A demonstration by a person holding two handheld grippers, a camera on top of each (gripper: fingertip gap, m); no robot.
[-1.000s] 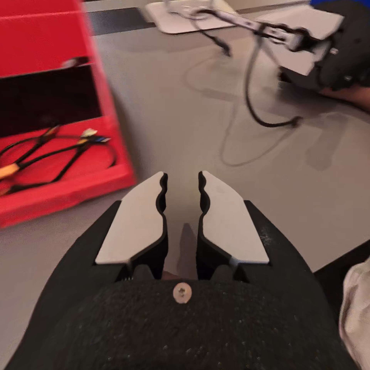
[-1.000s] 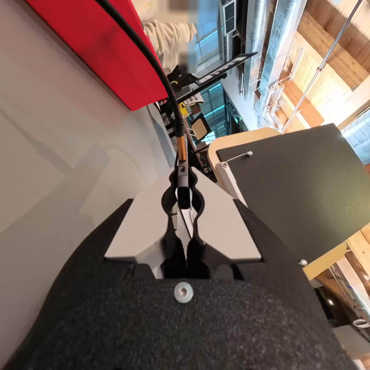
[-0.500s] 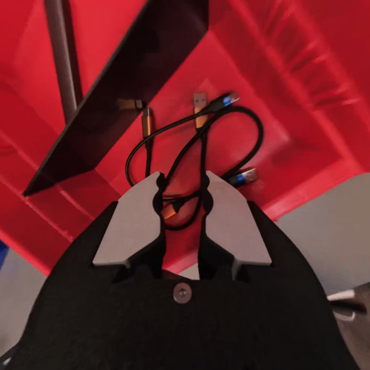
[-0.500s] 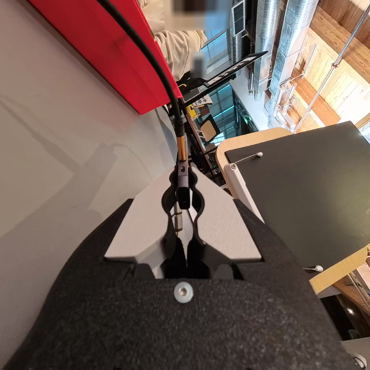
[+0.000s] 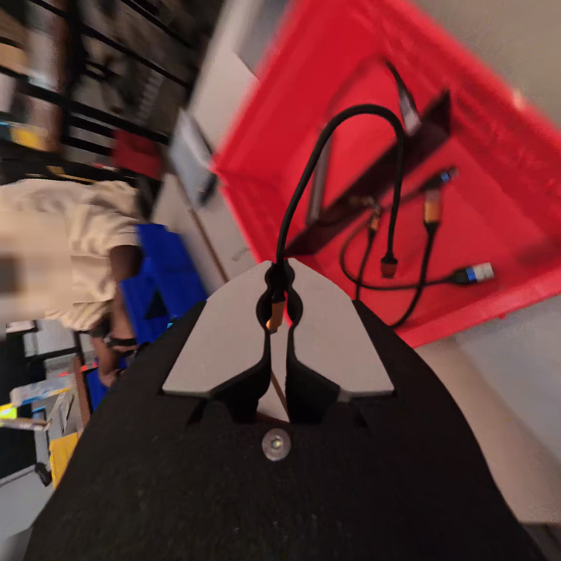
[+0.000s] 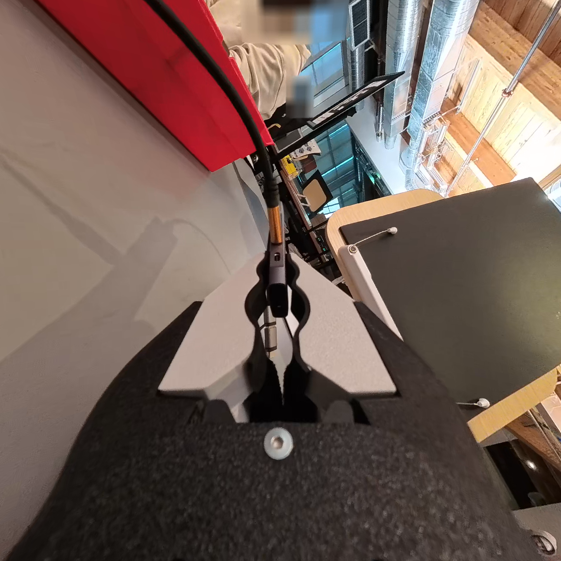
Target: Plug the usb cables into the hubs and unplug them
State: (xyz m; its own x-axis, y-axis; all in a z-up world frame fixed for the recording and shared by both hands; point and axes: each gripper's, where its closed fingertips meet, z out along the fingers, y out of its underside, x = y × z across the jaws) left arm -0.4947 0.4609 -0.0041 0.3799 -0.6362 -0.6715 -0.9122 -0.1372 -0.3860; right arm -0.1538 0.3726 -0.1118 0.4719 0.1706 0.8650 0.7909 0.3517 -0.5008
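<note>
My left gripper [image 5: 279, 268] is shut on the orange plug [image 5: 275, 315] of a black cable [image 5: 306, 170]. The cable arches up from the jaws and hangs down to a red-tipped plug [image 5: 388, 267] above the red bin [image 5: 303, 91]. More black cables with orange [image 5: 431, 209] and blue plugs [image 5: 473, 273] lie in the bin. My right gripper [image 6: 277, 262] is shut on a small grey adapter [image 6: 277, 282]. A gold-collared plug [image 6: 274, 224] sits in the adapter's far end. Its black cable [image 6: 218, 73] runs up and left past the red bin [image 6: 145, 69].
A black divider [image 5: 394, 182] stands inside the red bin. A blue bin [image 5: 164, 273] and a person in a cream top [image 5: 60, 243] are to the left. A black panel on a wooden board [image 6: 455, 288] is right of my right gripper. The grey tabletop [image 6: 60, 227] lies to its left. About 35 centimeters separates my left fingertips from my right.
My left gripper swung from the grey table over the red bin, shut on the orange-plug cable and lifted it. My right gripper keeps its hold and has barely moved.
</note>
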